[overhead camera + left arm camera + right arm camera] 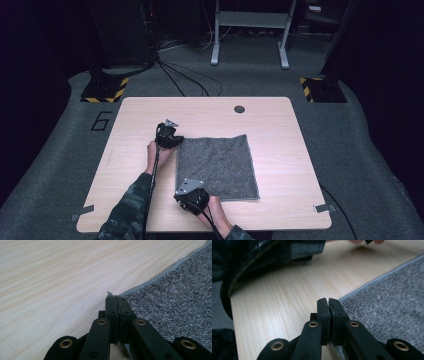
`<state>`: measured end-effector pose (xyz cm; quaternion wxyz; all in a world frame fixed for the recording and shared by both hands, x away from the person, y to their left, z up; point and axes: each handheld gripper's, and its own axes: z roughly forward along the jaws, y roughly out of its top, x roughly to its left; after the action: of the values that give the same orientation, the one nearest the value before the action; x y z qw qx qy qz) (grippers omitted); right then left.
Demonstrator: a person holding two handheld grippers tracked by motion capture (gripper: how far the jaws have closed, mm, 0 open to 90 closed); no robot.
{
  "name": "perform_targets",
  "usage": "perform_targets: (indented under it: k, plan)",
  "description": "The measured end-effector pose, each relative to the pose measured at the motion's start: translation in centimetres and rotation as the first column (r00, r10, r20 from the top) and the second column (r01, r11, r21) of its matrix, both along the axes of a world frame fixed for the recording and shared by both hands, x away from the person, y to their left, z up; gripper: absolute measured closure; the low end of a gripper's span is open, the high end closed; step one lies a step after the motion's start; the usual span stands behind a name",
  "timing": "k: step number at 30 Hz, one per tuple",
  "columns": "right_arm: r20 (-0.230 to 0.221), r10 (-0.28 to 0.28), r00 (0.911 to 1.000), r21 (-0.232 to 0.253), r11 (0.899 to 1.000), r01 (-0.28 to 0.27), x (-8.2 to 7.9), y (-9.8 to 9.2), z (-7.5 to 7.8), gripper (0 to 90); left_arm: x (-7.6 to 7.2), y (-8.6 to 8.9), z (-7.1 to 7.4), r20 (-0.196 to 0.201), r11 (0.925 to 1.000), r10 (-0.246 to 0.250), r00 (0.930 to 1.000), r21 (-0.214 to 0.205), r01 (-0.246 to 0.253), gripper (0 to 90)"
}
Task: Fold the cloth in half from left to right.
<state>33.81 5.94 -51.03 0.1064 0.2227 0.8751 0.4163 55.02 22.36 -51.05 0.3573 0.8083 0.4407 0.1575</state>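
both sets of fingers are pinched fully together on the grey towel (216,167), each at a corner of its left edge. looking along the left gripper (116,298), i see its fingers (111,307) meeting on the far-left corner, a tuft of hem sticking out past the tips. the right gripper (328,300) has its fingers (323,311) pressed together on the near-left corner in the same way.

the towel lies flat and square on the tabletop (280,120), a little right of centre, nothing on it. i judge it light and limp: a thin nubby weave with a stitched hem, so it will sag and drape between my two grips rather than hold shape. it is not fragile, and the rough pile should resist slipping. the hemmed corners look like the best hold, thicker than the middle. i expect it to drag slightly on the wood, so i'd lift before carrying it across.
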Motion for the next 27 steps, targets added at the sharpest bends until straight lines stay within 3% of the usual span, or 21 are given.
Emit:
perform_targets:
  k: [8,11,20,27]
  plan:
    - [0.021,-0.025,0.9995,0.077,0.997,0.023,0.0,-0.7,1.6,88.1,-0.3,0.3,1.8,0.017,0.9998,0.004,0.9998,0.017,-0.004,88.6]
    - [0.031,-0.016,0.9994,0.08,0.997,0.013,-0.3,-0.7,2.1,88.1,-0.4,0.5,2.4,0.027,0.9998,0.016,0.9995,0.009,-0.016,88.7]
    - [0.079,-0.023,0.9966,0.154,0.988,0.011,-0.5,-0.7,4.4,88.1,-0.2,0.9,4.4,0.041,0.9996,0.025,0.9988,0.012,-0.025,88.7]
    - [0.12,-0.023,0.9925,0.17,0.986,0.002,-0.5,-0.2,5.6,88.2,-0.1,1.4,6.3,0.059,0.999,0.033,0.9977,0.027,-0.035,88.7]
